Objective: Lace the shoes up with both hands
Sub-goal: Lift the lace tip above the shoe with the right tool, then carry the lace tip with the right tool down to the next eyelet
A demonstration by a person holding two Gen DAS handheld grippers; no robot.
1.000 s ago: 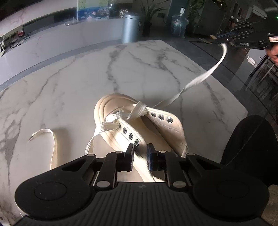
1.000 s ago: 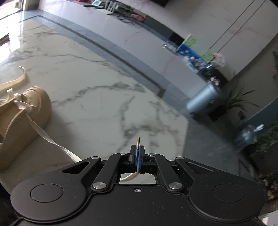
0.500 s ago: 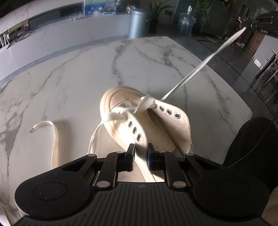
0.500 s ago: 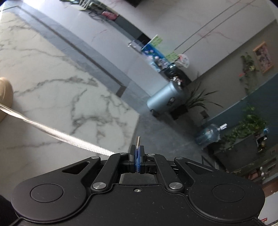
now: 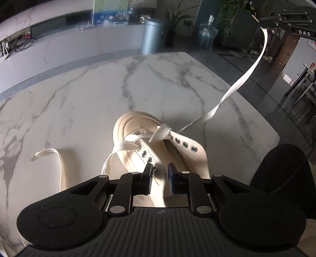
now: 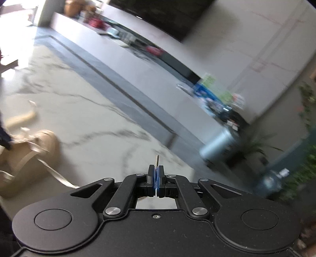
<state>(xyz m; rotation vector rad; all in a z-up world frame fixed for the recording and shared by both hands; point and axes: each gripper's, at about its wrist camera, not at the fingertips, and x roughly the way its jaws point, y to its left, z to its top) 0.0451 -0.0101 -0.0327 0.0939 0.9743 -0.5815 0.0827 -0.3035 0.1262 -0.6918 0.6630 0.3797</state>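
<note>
A cream canvas shoe [image 5: 158, 146] lies on the marble table [image 5: 79, 102], toe pointing away, with a white lace crossed through its front eyelets. My left gripper [image 5: 160, 179] hovers open just over the shoe's left eyelet row, holding nothing. My right gripper [image 5: 284, 18] is high at the far right, shut on the right lace end [image 5: 243, 79], which hangs in a slack curve down to the shoe. In the right wrist view the right gripper [image 6: 156, 178] is shut with the lace tip [image 6: 157, 160] poking out, and the shoe [image 6: 25, 158] is at the left. The other lace end [image 5: 51, 156] lies loose on the table.
The table's right edge [image 5: 256, 110] drops to a dark floor. A dark-clothed knee [image 5: 284, 170] is at the near right. A metal bin [image 5: 153, 35], a water bottle [image 5: 206, 34] and plants stand beyond the table, with a long counter [image 5: 69, 49] behind.
The right gripper has swung back toward the shoe, and the lace that was pulled taut now hangs in a slack curve. The left gripper stays open over the shoe.
</note>
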